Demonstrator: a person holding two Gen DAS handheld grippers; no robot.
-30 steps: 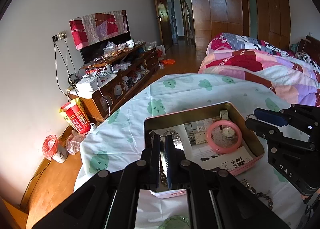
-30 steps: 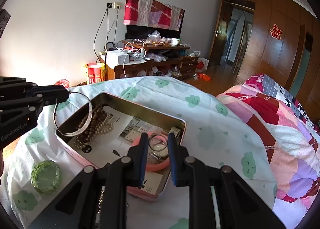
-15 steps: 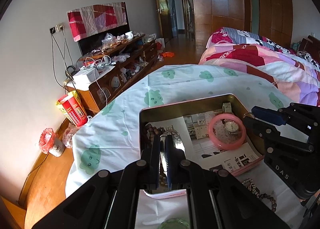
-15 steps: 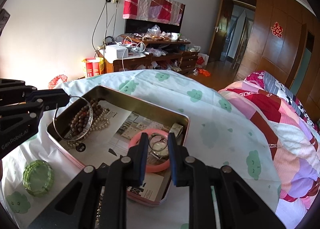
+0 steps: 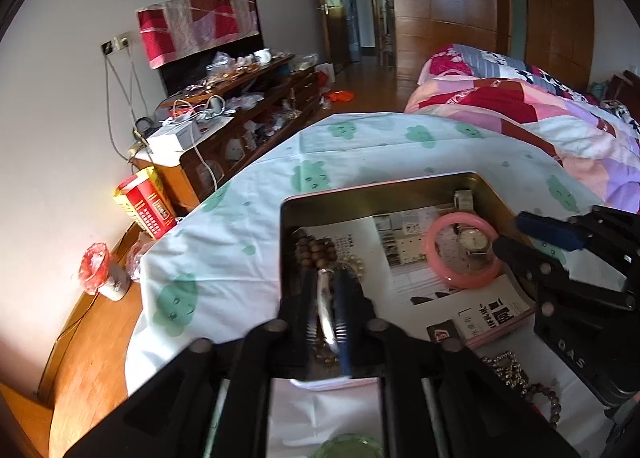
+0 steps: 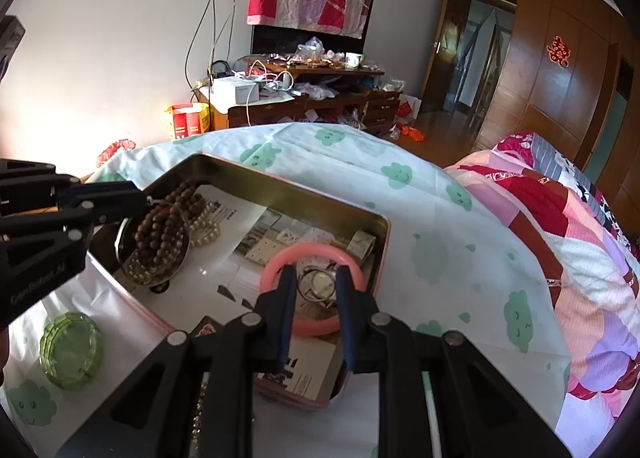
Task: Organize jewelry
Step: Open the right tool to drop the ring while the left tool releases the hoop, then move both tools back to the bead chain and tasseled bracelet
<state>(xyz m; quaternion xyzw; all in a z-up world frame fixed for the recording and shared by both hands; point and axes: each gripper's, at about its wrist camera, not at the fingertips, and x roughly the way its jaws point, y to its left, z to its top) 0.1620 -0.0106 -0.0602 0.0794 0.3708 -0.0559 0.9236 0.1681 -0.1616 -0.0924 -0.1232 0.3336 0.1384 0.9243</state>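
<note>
While our left gripper (image 5: 329, 312) holds the silver bangle (image 5: 325, 310) tight over the brown beads (image 6: 160, 223) in the tin box (image 6: 280, 181), our right gripper (image 6: 316, 294) waits open, so next we let go gently.

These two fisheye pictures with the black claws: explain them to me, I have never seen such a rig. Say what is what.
The black claws are two hand-held grippers; a person carries one in each hand, and each has a camera looking along its fingers. The left wrist view shows the left gripper shut on a thin silver bangle, lowered over the beads in a metal tin. The right wrist view shows the right gripper with a gap between its fingers, holding nothing, above a pink bangle with a wristwatch inside it. The tin rests on a cloud-print cloth. A green glass dish sits outside it.
</note>
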